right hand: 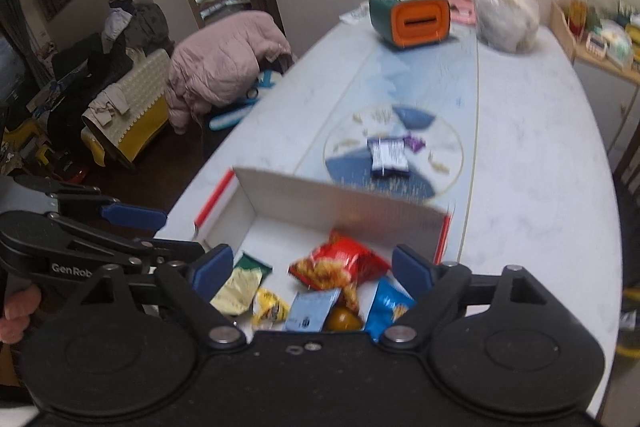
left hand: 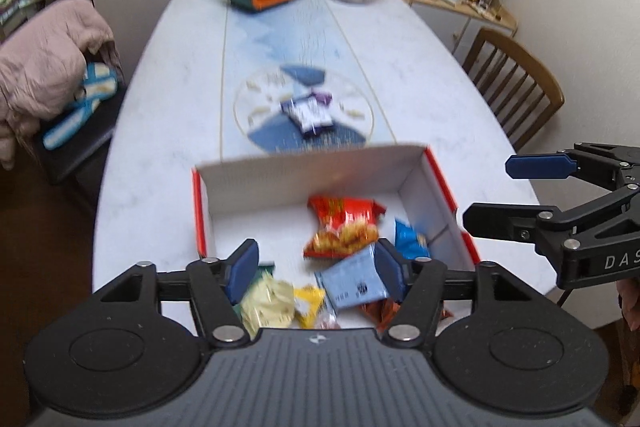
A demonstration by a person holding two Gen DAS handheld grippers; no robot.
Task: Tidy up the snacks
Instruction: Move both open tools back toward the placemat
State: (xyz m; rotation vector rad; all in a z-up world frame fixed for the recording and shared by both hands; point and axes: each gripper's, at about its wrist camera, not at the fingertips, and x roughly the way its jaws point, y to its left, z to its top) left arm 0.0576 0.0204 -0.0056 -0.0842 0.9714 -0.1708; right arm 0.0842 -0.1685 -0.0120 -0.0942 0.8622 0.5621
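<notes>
landmark: the white box with red outside walls, standing on the pale table.
left gripper: jaws wide apart, nothing between the pads; it hangs above the near part of the box.
right gripper: jaws wide apart too, nothing held; it is above the same near part of the box, beside the left one.
snacks in the box: red chips bag in the middle, light blue packet just in front of it, bright blue bag near the right wall, pale yellow-green bag and small yellow packet at the near left.
snack outside the box: one dark purple and white packet lies on the table beyond the far wall of the box, well apart from it.
progress, my judgement: most snacks seem already inside; the purple packet is probably the next one.
risk 1: to reach it a gripper must pass over the far wall; if it goes too low, it can catch the wall and push or tip the light box.
risk 2: the packet lies flat and looks slippery, so the pads may slide on it.
risk 3: the two grippers are close together and may hit each other.
</notes>
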